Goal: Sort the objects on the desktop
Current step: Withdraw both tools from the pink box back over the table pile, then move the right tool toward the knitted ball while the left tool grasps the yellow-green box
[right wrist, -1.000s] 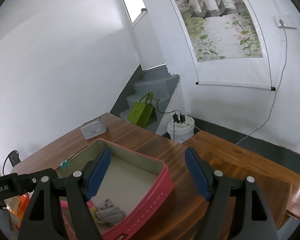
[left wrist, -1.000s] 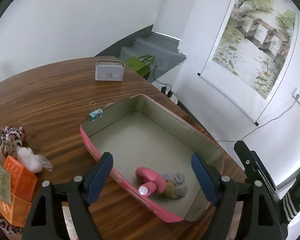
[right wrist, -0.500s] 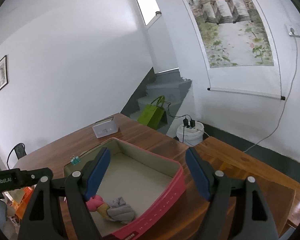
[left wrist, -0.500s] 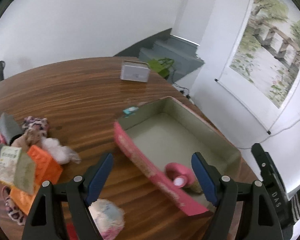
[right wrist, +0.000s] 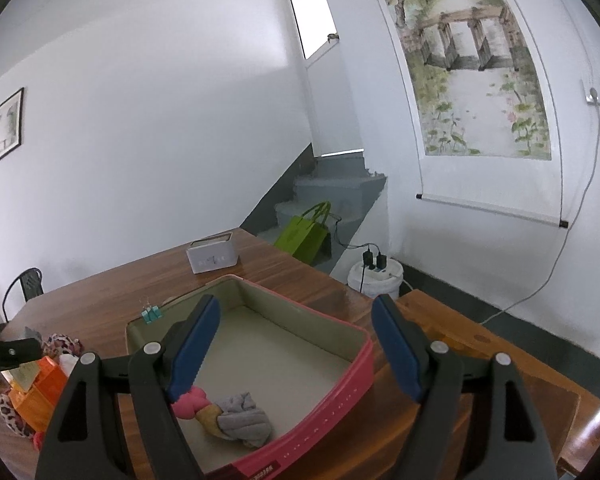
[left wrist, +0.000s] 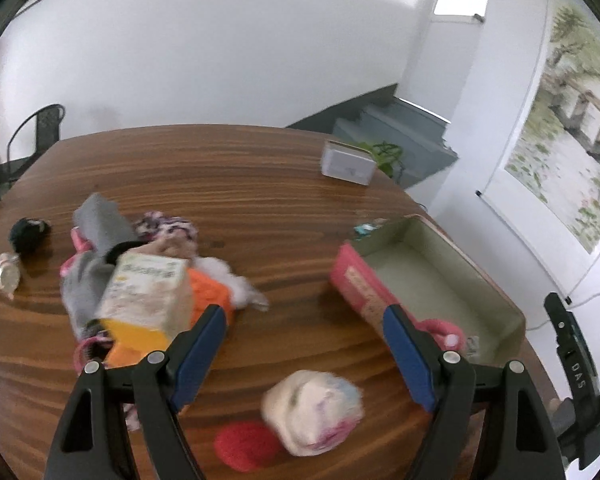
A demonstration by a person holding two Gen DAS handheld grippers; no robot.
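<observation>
Currently:
- L gripper (left wrist: pixel 302 334): jaws apart, empty.
- R gripper (right wrist: pixel 296 340): jaws apart, empty, over tray (right wrist: pixel 364 364).
- Plush ball (left wrist: pixel 314 410): likely soft, light; pinch mid-body.

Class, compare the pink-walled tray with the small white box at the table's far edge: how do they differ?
The pink-walled tray is open-topped, wide and shallow; the small white box is compact and upright. The tray holds rolled socks; the box shows no contents. Both rest on the wooden table.

Home interior (staircase (right wrist: pixel 332 188), scroll painting (right wrist: pixel 472 60), wooden table (left wrist: pixel 220 176))
</observation>
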